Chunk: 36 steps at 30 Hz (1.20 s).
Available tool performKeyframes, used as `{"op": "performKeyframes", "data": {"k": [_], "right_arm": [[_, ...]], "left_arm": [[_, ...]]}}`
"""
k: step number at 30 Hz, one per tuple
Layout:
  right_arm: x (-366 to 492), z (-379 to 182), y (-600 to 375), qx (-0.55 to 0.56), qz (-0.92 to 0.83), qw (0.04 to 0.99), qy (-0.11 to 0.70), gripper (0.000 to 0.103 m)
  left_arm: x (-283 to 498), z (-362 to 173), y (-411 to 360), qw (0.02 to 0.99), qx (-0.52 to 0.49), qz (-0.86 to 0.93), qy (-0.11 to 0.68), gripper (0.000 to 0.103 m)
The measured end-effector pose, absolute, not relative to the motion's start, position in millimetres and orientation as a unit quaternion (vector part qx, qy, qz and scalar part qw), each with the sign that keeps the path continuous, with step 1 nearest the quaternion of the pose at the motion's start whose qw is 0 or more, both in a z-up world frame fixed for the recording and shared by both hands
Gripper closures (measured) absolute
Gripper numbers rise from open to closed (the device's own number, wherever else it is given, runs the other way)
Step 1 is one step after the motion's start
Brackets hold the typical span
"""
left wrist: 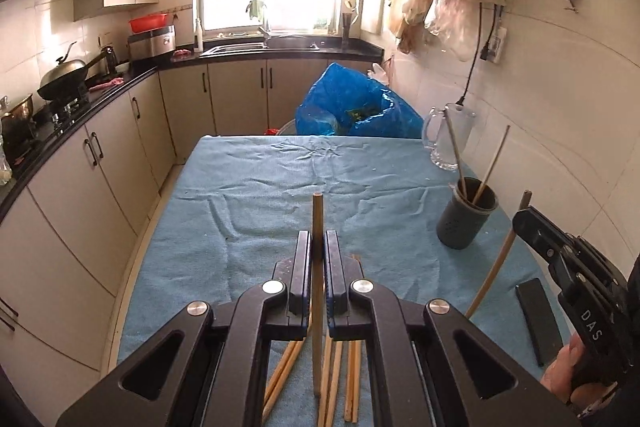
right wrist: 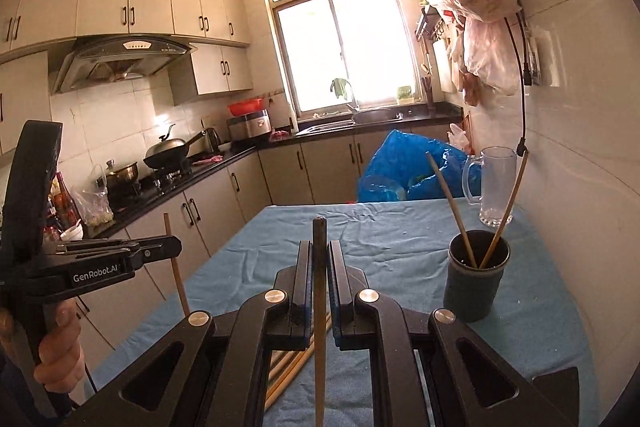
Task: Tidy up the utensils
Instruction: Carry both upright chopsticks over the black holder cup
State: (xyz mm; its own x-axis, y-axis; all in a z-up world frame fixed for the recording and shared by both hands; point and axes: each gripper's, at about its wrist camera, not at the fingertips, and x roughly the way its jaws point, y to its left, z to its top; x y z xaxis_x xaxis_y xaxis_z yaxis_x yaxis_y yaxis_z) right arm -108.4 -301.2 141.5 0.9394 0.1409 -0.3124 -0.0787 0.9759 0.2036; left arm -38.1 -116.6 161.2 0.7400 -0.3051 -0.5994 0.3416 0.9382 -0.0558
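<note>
Left hand-held gripper (left wrist: 318, 247): black, silver rivets, blue pads, "GenRobot.AI" marking. Right hand-held gripper (right wrist: 319, 259): same, "DAS" marking.

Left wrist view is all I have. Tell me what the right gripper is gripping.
Observer: The right gripper has its jaws shut on a single right chopstick, which runs forward between them.
Operator: Now check my own grip from the side.
Observer: From the right wrist view, the left gripper holds the left chopstick near upright. It sticks out both above and below the jaws.
Operator: Give me the path from the right jaws to the holder.
Observer: The chopstick holder stands ahead and to the right of those jaws, with only blue cloth between them.
</note>
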Motion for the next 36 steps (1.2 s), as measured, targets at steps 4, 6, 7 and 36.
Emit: {"op": "performKeyframes", "data": {"k": [4, 6, 7, 36], "right_arm": [[-116, 145, -303, 0.095, 0.051, 0.982, 0.156, 0.095], [-120, 147, -303, 0.096, 0.047, 0.983, 0.151, 0.095], [-122, 148, -304, 0.098, 0.047, 0.983, 0.15, 0.095], [-134, 154, -332, 0.118, 0.017, 0.981, 0.153, 0.095]], "left_arm": [[-42, 165, -116, 0.932, 0.022, -0.178, 0.315, 0.098], [-44, 165, -115, 0.932, 0.02, -0.179, 0.315, 0.098], [-45, 165, -115, 0.932, 0.019, -0.18, 0.315, 0.098], [-51, 179, -117, 0.934, 0.011, -0.18, 0.309, 0.098]]}}
